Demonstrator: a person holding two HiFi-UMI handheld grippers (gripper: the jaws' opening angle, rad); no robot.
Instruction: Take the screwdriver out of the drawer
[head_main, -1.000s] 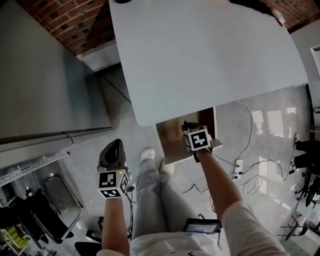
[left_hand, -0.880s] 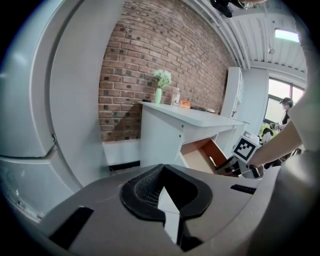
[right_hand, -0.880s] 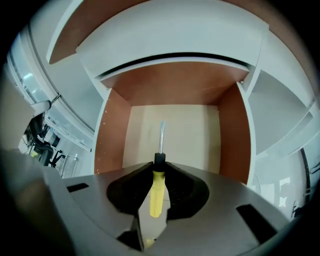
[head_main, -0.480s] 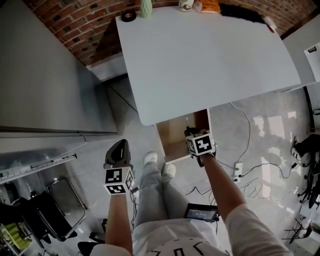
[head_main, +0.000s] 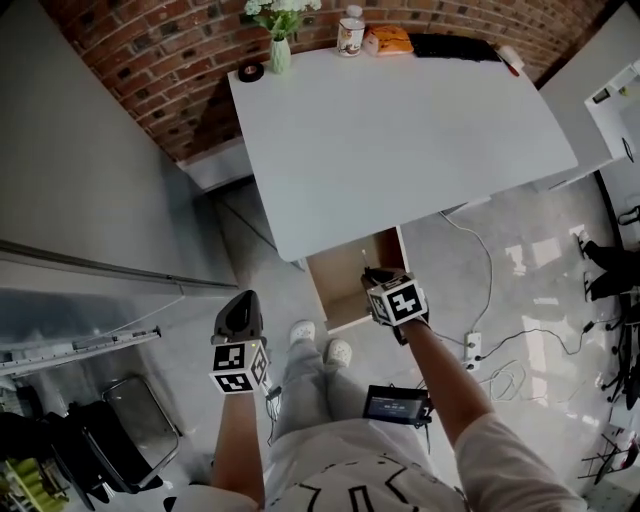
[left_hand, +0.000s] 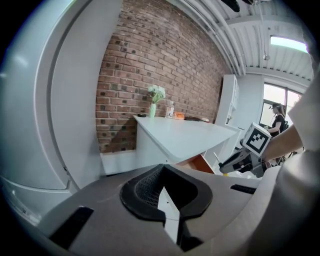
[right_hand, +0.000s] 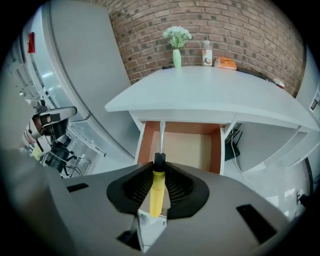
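My right gripper (right_hand: 158, 189) is shut on the screwdriver (right_hand: 157, 186), clamping its yellow handle; the black collar and metal shaft point ahead toward the open drawer (right_hand: 179, 146). Seen from the head view, the right gripper (head_main: 378, 283) hovers over the drawer (head_main: 340, 275), which is pulled out from under the white table (head_main: 400, 130) and looks bare inside. My left gripper (head_main: 239, 310) hangs to the left of the drawer, above the floor. In the left gripper view its jaws (left_hand: 162, 192) meet with nothing between them.
A vase of flowers (head_main: 277, 28), a tape roll (head_main: 250, 71), a bottle (head_main: 349, 30), an orange item (head_main: 387, 40) and a dark object (head_main: 455, 46) line the table's far edge by the brick wall. Grey cabinets (head_main: 90, 190) stand left. Cables and a power strip (head_main: 472, 347) lie on the floor right.
The head view has tilted up and back, bringing the table's far edge and its objects into sight. The right gripper still grips the screwdriver above the drawer; the left stays beside it.
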